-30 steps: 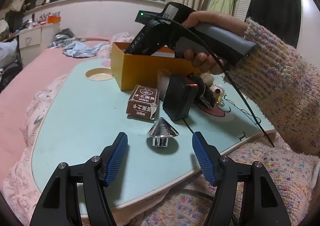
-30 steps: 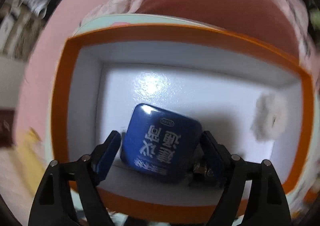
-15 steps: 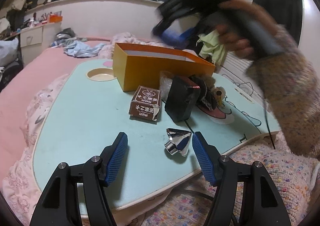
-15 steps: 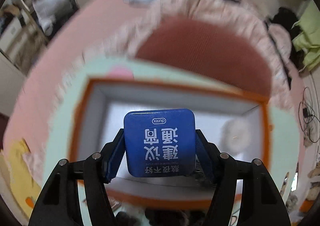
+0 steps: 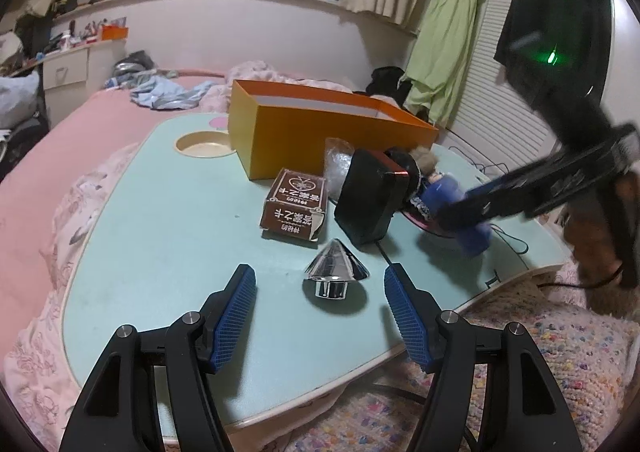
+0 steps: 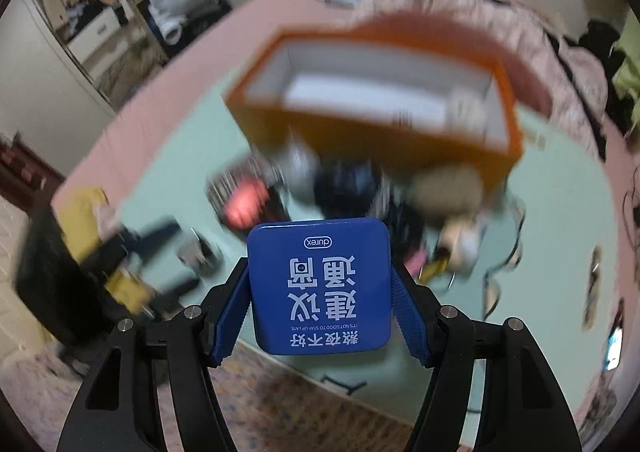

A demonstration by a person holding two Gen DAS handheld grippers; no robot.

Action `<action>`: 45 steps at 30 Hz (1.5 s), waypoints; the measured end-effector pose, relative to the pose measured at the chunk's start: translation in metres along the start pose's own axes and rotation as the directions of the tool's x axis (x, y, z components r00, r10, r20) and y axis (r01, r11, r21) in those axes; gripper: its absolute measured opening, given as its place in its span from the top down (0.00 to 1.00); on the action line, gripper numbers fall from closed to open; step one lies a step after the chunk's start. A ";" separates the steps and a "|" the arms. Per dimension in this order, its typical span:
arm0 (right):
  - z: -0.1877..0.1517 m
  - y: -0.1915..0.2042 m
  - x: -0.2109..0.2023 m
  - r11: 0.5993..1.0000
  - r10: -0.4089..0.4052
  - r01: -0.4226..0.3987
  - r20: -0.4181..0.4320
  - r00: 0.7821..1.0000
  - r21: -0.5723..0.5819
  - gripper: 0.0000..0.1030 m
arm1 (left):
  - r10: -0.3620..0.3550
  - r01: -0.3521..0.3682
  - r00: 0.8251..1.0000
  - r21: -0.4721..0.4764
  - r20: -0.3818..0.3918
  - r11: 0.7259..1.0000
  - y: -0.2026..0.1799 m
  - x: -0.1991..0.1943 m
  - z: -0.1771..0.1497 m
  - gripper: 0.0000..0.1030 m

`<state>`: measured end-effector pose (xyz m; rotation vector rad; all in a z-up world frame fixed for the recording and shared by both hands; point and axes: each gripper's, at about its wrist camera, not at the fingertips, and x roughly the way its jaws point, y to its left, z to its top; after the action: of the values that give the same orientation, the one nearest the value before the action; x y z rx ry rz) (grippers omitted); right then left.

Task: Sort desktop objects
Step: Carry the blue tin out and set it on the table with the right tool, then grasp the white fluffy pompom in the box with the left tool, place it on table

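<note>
Right now my right gripper (image 6: 320, 292) has its fingers (image 6: 234, 312) pinching a blue tin (image 6: 319, 286) by its two side edges, the flat printed face turned up at my camera so the pads bear on the narrow sides. The orange box (image 6: 384, 120) lies well beyond the fingertips; through the blur I think the tin hangs above the table's near edge. My left gripper (image 5: 320, 306) hovers with fingers (image 5: 236, 312) spread and empty, the silver cone (image 5: 336, 272) standing upright between the fingertips, untouched, lined up for a squeeze. A brown carton (image 5: 296, 208) and a black block (image 5: 370, 196) sit just past them on the green table (image 5: 160, 244).
</note>
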<state>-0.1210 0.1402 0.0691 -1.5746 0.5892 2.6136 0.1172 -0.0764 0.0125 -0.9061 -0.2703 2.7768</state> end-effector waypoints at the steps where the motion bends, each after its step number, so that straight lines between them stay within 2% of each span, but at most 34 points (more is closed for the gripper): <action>1: -0.001 -0.004 0.007 1.000 -0.002 0.002 -0.005 1.000 0.008 0.35 | 0.000 0.000 1.000 0.001 0.002 1.000 0.000 -0.001 0.000 0.35; 4: -0.001 -0.014 0.010 0.997 0.036 -0.040 0.062 0.997 0.068 0.35 | 0.002 -0.002 1.000 0.005 0.008 1.000 -0.002 -0.003 0.000 0.35; 6: -0.004 -0.029 -0.004 0.984 0.065 -0.095 0.194 0.979 0.153 0.34 | 0.001 -0.001 1.000 0.006 0.016 1.000 -0.002 -0.005 0.000 0.35; 8: -0.011 -0.041 -0.022 0.980 0.054 -0.104 0.274 0.960 0.171 0.31 | -0.004 0.004 1.000 0.003 0.028 1.000 -0.003 -0.007 0.003 0.35; 11: -0.029 -0.053 -0.033 0.981 0.013 -0.075 0.326 0.945 0.179 0.26 | 0.000 0.000 0.999 -0.002 0.035 1.000 -0.002 -0.009 0.009 0.35; 14: -0.046 -0.062 -0.024 0.981 -0.030 -0.033 0.321 0.947 0.189 0.26 | -0.014 0.015 0.999 -0.029 0.029 0.999 0.000 -0.009 0.017 0.35; 17: -0.055 -0.058 -0.010 0.983 -0.147 0.100 0.325 0.934 0.157 0.26 | -0.008 0.008 1.000 -0.060 0.002 0.998 -0.001 -0.007 0.027 0.29; 20: -0.061 -0.053 0.008 0.976 -0.215 0.196 0.307 0.927 0.090 0.26 | 0.013 -0.013 1.000 -0.027 -0.017 1.000 -0.011 -0.005 0.037 0.28; 22: -0.062 -0.054 0.012 0.980 -0.195 0.176 0.302 0.933 0.088 0.25 | 0.016 -0.016 1.000 0.000 -0.013 1.000 -0.019 -0.006 0.045 0.28; 26: -0.068 -0.062 0.015 0.978 -0.206 0.184 0.315 0.927 0.097 0.19 | 0.019 -0.018 0.999 0.020 -0.034 1.000 -0.034 -0.003 0.066 0.27; 34: -0.071 -0.065 0.018 0.980 -0.199 0.178 0.332 0.922 0.093 0.18 | 0.023 -0.025 0.990 -0.012 -0.136 1.000 -0.048 0.036 0.134 0.27; 37: -0.074 -0.063 0.017 0.980 -0.199 0.178 0.335 0.921 0.093 0.18 | 0.017 -0.020 0.977 -0.011 -0.211 1.000 -0.055 0.067 0.163 0.27; 39: -0.076 -0.062 0.018 0.980 -0.199 0.177 0.337 0.920 0.094 0.17 | 0.008 -0.012 0.962 -0.012 -0.272 1.000 -0.061 0.092 0.179 0.27; 42: -0.076 -0.062 0.018 0.980 -0.199 0.177 0.337 0.920 0.093 0.17 | 0.006 -0.015 0.937 -0.024 -0.350 1.000 -0.070 0.136 0.197 0.27; 45: -0.076 -0.062 0.018 0.980 -0.198 0.177 0.338 0.920 0.092 0.17 | 0.035 -0.057 0.903 -0.039 -0.429 0.998 -0.074 0.179 0.206 0.29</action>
<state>-0.0519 0.1690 0.0032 -1.0553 0.4593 2.6067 -0.1367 0.0173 0.0933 -1.5179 -0.2472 2.5273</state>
